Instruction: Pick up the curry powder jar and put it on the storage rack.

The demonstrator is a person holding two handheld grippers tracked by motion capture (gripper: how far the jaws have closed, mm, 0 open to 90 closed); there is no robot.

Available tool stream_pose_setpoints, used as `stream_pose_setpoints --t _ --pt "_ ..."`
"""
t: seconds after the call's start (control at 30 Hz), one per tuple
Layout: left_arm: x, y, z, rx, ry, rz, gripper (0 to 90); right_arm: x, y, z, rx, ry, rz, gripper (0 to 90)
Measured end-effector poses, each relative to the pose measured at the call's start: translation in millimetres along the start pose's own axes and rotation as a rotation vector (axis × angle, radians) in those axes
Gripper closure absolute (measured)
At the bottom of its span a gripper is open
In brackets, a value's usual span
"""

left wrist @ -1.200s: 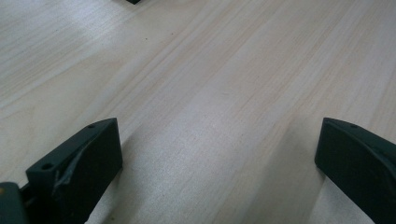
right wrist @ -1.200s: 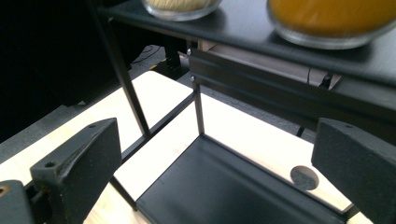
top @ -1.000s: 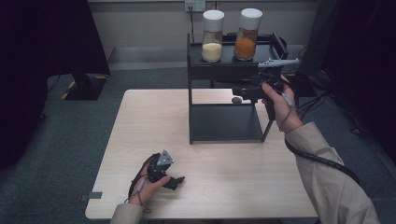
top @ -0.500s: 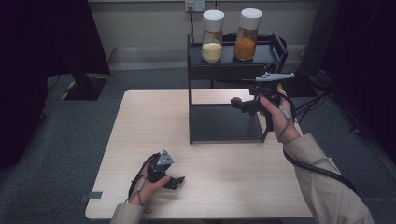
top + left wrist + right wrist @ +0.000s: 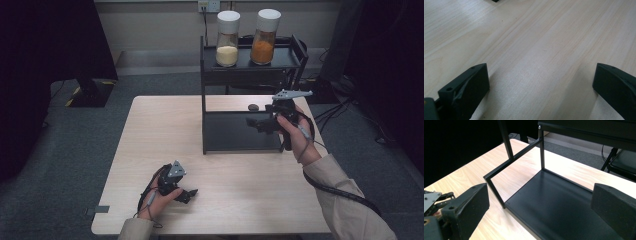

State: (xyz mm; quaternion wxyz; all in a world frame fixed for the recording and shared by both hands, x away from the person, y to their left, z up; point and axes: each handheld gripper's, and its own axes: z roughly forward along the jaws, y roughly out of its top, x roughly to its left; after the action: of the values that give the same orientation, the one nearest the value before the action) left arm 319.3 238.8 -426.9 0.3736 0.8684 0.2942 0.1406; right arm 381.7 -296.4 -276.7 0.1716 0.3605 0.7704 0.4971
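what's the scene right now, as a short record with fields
surface: light wooden table
rack: black two-level shelf at the table's far right
top level: two white-capped jars, pale powder and orange powder
lower level: bare black tray
left gripper: low over the table's near edge, jaws open, nothing between
right gripper: at the rack's right side, jaws open toward the lower level
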Motion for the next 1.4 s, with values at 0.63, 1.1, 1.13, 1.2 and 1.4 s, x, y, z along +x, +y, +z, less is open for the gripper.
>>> stream_pose_setpoints --t 0.63,1.1,1.13,1.2,1.4 --pt "0.0 0.0 0.0 0.0 0.0 0.0 0.1 -0.5 -38.3 -11.6 0.025 -0.004 0.0 1.4" --pt "0.0 -0.1 0.0 0.0 0.0 0.0 0.0 0.4 -68.0 -14.5 0.048 0.008 -0.013 1.6" --pt "0.0 0.0 0.0 0.0 0.0 0.0 0.1 0.6 -70.3 -14.4 0.052 0.01 -0.014 1.6" --pt "0.0 -0.1 0.0 0.0 0.0 0.0 0.0 0.4 -73.8 -14.0 0.056 0.012 -0.017 1.7" --pt "0.0 -0.1 0.0 0.0 0.0 0.0 0.1 -2.0 -86.4 -14.0 0.069 0.014 -0.011 1.7"
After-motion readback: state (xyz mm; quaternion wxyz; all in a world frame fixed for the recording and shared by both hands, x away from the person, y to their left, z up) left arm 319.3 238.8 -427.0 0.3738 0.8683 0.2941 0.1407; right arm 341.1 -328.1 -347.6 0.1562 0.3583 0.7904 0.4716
